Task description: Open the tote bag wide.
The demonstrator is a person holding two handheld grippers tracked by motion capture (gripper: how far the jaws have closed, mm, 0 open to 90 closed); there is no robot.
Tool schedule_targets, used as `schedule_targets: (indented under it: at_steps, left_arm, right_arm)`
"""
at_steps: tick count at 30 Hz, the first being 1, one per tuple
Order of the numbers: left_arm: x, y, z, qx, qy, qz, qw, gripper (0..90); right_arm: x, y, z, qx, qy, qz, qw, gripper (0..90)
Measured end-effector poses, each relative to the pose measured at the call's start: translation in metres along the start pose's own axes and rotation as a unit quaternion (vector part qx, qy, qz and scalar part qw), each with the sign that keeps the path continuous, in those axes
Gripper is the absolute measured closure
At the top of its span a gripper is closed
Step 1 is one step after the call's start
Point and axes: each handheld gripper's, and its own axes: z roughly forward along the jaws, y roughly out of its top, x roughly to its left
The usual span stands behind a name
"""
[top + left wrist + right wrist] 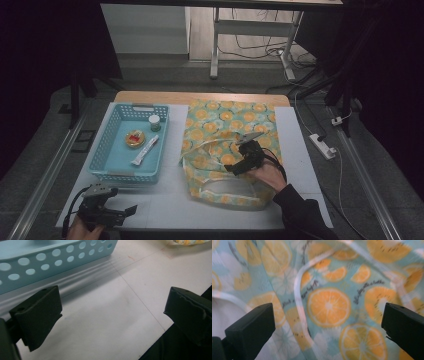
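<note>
Bag: the orange-slice-print fabric tote bag (pixel 227 150) lies flat on the white tabletop (pixel 170 200), right of centre.
Right hand-held gripper (pixel 235 169): jaws wide and empty, just above the cloth; I'd pinch the white strap (pixel 298 287).
Left hand-held gripper (pixel 131 210): wide, idle at the near-left edge.
Room: the light-blue perforated plastic basket (pixel 117 172) sits left, apart from the bag.

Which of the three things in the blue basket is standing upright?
The small green-lidded jar at the basket's far right corner; the round tin and white tube lie flat.
</note>
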Motion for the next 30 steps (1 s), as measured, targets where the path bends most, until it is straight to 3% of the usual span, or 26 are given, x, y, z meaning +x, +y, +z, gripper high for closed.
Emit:
schedule_targets:
  at_steps: [6,10,14,21,28,30]
  left_arm:
    - [0.000,0.000,0.000,0.000,0.000,0.000,1.0000,1.2]
    - [0.000,0.000,0.000,0.002,0.000,0.002,1.0000,1.3]
    - [0.000,0.000,0.000,0.001,0.001,0.002,1.0000,1.3]
    - [-0.001,0.000,0.001,0.003,0.003,0.003,1.0000,1.4]
    - [-0.001,0.000,0.001,0.003,0.003,0.003,1.0000,1.4]
    - [-0.001,0.000,0.001,0.004,0.003,0.003,1.0000,1.4]
  right_arm:
    - [0.001,-0.015,0.011,0.030,-0.001,-0.001,0.9996,0.0]
    - [0.005,-0.017,0.014,0.032,-0.015,-0.021,0.9992,0.0]
    - [0.009,-0.017,0.014,0.032,-0.013,-0.035,0.9988,2.1]
    - [0.010,-0.015,0.008,0.030,-0.002,-0.050,0.9983,27.4]
    - [0.014,-0.014,0.002,0.030,0.011,-0.065,0.9974,63.8]
    - [0.015,-0.014,0.002,0.027,0.016,-0.067,0.9973,70.5]
